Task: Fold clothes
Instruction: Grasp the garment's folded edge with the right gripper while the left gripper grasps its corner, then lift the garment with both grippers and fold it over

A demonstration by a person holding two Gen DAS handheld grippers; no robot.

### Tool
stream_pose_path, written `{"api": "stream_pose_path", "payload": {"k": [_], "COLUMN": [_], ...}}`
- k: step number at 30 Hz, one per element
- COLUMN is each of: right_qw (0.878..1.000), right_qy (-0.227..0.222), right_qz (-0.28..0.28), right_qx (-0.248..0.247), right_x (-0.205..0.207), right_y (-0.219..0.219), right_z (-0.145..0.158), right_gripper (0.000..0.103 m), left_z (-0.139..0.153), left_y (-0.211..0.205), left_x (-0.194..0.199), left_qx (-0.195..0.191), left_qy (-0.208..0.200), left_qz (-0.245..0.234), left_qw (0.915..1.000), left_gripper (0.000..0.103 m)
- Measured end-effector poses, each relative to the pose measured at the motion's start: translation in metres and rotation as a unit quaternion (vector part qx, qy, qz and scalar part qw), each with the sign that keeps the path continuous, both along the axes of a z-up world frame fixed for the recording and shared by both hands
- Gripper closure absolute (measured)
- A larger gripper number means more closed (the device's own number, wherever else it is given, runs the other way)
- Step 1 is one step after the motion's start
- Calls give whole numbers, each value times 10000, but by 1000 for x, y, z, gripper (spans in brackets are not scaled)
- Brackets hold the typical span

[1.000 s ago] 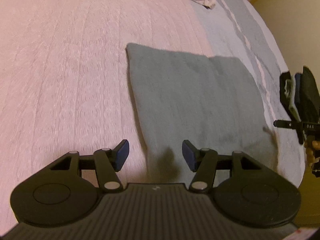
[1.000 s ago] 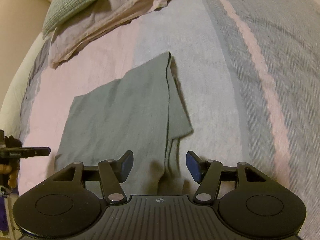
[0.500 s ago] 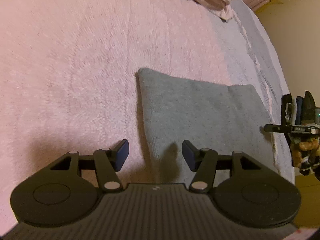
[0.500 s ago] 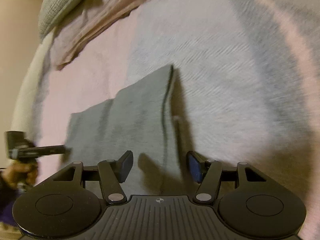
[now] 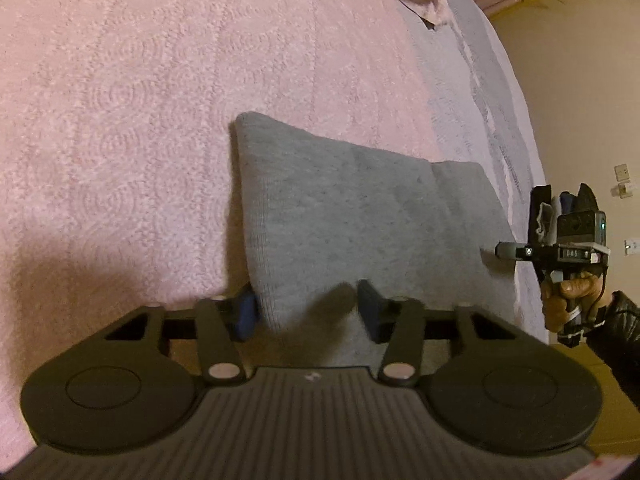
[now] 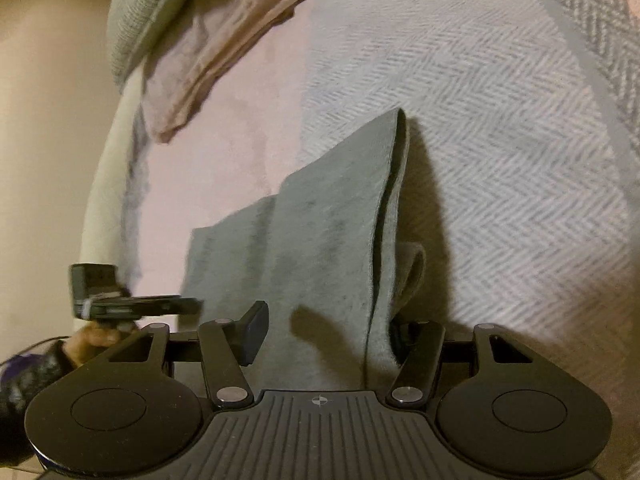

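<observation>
Grey folded cloth [image 5: 360, 216] lies flat on the bed [image 5: 140, 100], near edge. My left tool [image 5: 306, 312] is spread, straddling its near left corner; my right tool [image 6: 328, 336] is spread over the near right corner. Soft, light, floppy; I'd pinch all layers at the corners.

Bed [image 5: 160, 100]: pink textured cover adjoining a grey herringbone blanket [image 6: 500, 140]; folded grey garment [image 5: 360, 216] lying flat at centre; rumpled pinkish cloth [image 6: 224, 52] at 11 o'clock in the right wrist view, a green-grey cushion [image 6: 148, 12] beside it
</observation>
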State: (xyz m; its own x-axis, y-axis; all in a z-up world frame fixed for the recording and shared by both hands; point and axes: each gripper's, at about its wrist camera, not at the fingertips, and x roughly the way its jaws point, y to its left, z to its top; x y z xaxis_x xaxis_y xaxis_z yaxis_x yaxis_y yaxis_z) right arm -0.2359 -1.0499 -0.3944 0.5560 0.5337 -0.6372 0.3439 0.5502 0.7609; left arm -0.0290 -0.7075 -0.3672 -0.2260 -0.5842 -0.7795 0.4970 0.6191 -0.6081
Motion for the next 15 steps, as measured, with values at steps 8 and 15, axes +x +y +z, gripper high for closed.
{"api": "stream_pose_path", "payload": {"k": [8, 15], "right_qw": [9995, 9997], "right_qy": [181, -52], "right_qz": [-19, -92], "right_qx": [-243, -240], "right_x": [-7, -13], "right_y": [-3, 1], "right_z": [-3, 13], "right_gripper": [72, 95], "left_z": [3, 13], "left_y": [-8, -5], "left_x": [-1, -7], "left_qx": [53, -122], "left_qy": [-217, -322], "left_qz": [-173, 0], "left_qw": [9996, 9994], "left_gripper": [80, 99]}}
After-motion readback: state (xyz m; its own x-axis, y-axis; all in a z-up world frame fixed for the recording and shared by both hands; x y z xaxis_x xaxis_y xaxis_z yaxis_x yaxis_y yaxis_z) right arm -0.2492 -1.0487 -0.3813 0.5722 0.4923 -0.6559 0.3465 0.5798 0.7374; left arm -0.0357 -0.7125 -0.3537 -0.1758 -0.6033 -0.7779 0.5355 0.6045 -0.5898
